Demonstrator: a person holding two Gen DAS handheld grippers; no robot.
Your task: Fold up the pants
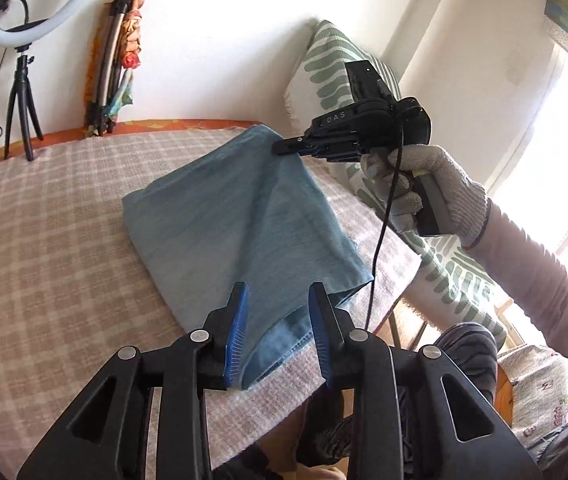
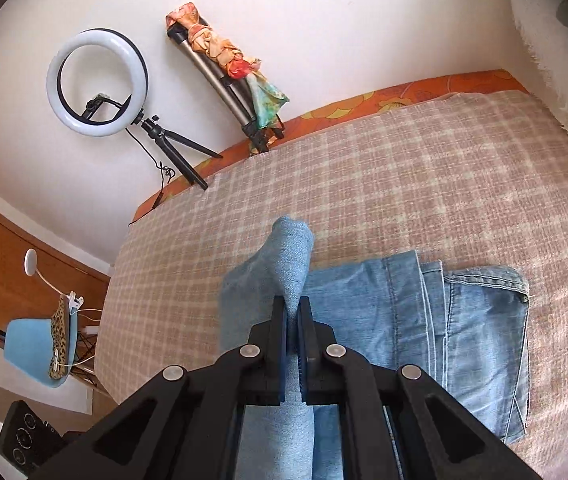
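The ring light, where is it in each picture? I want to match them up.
Left wrist view: the ring light is at the top left corner, on its small black tripod at the wall.
Right wrist view: the ring light is upper left, again on the tripod at the wall.
Shared landmark: the folded tripod wrapped in a colourful scarf leans on the wall just right of the light in both views.

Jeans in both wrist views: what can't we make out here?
- Left wrist view: the near hem of the jeans is partly covered by the left gripper, jaws apart with no pad visibly pressing.
- Right wrist view: the right gripper is shut on a raised fold; the denim beneath it is hidden.
- Waistband: not identifiable in either view.
- Phone: cut by the frame edge.
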